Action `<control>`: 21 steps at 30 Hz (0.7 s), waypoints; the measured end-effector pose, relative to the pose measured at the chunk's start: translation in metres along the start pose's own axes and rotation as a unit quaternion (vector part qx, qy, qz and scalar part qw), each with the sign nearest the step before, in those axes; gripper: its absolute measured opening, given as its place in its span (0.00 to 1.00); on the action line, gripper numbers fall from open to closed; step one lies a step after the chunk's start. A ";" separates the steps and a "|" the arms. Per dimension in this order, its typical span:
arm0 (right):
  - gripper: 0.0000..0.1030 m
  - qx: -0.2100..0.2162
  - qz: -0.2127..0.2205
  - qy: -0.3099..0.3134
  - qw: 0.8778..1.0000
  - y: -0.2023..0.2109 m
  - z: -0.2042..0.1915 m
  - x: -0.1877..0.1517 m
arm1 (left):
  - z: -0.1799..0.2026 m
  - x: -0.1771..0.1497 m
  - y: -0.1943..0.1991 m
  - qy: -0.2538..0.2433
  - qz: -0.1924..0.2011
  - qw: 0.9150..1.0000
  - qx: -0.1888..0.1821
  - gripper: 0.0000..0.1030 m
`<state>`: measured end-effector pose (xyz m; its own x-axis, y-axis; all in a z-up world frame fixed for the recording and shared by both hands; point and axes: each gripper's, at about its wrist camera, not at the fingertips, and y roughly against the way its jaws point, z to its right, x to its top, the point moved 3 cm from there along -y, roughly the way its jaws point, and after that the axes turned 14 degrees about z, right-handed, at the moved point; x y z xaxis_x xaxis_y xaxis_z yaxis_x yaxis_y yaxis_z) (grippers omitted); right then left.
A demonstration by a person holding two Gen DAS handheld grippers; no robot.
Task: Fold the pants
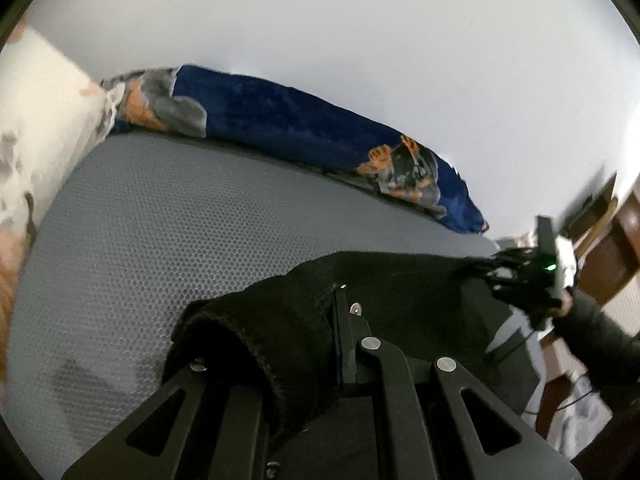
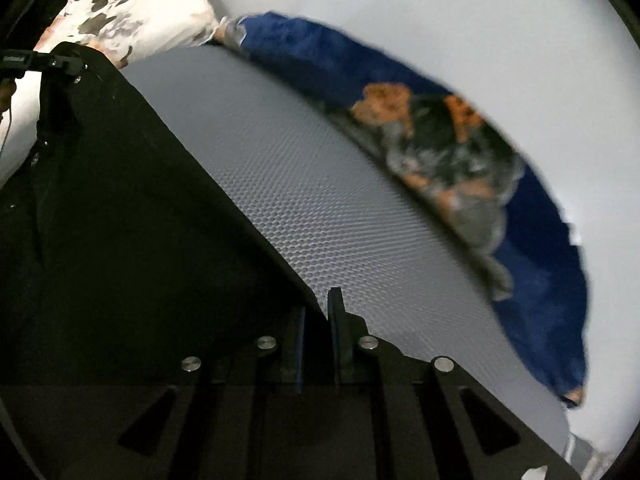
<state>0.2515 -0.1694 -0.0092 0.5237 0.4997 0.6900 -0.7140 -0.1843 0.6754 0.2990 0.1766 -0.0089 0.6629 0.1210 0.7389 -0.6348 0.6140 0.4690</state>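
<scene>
The black pants [image 1: 400, 280] hang stretched between both grippers above a grey mesh mattress [image 1: 160, 220]. My left gripper [image 1: 324, 312] is shut on one end, and the thick cloth folds over its left finger and hides it. In the left wrist view, a hand at the far right holds my right gripper [image 1: 536, 280] on the other end. In the right wrist view, my right gripper [image 2: 316, 320] is shut on the pants [image 2: 120, 220], whose taut edge runs up-left to the left gripper [image 2: 52, 64].
A blue blanket [image 1: 300, 120] with orange and grey patches lies along the white wall behind the mattress [image 2: 320, 180]. A white flowered pillow [image 1: 40, 100] sits at the left end. Brown wooden furniture [image 1: 612, 248] stands beyond the bed on the right.
</scene>
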 end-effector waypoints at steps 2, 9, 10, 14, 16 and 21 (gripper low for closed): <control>0.07 -0.017 0.006 -0.004 1.000 0.020 -0.003 -0.005 | 0.006 -0.003 0.010 -0.007 -0.005 1.000 -0.009 0.08; 0.07 -0.026 0.013 -0.061 0.998 0.101 -0.046 -0.042 | 0.036 -0.040 0.061 -0.046 -0.033 0.997 -0.050 0.09; 0.07 -0.023 0.009 -0.068 0.997 0.109 -0.055 -0.050 | 0.039 -0.050 0.068 -0.054 -0.042 0.996 -0.056 0.10; 0.07 0.005 -0.016 -0.094 0.995 0.130 -0.091 -0.089 | 0.046 -0.094 0.091 -0.068 -0.091 0.991 -0.069 0.13; 0.07 0.020 -0.031 -0.102 0.994 0.136 -0.110 -0.108 | 0.045 -0.119 0.096 -0.074 -0.122 0.988 -0.065 0.14; 0.07 0.035 -0.059 -0.122 0.990 0.130 -0.137 -0.141 | 0.039 -0.167 0.098 -0.082 -0.180 0.980 -0.038 0.20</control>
<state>0.0209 -0.1476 -0.0545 0.7045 0.3028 0.6419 -0.6118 -0.1992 0.7655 0.1100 0.1859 -0.0672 0.7620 -0.2362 0.6030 -0.3364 0.6513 0.6802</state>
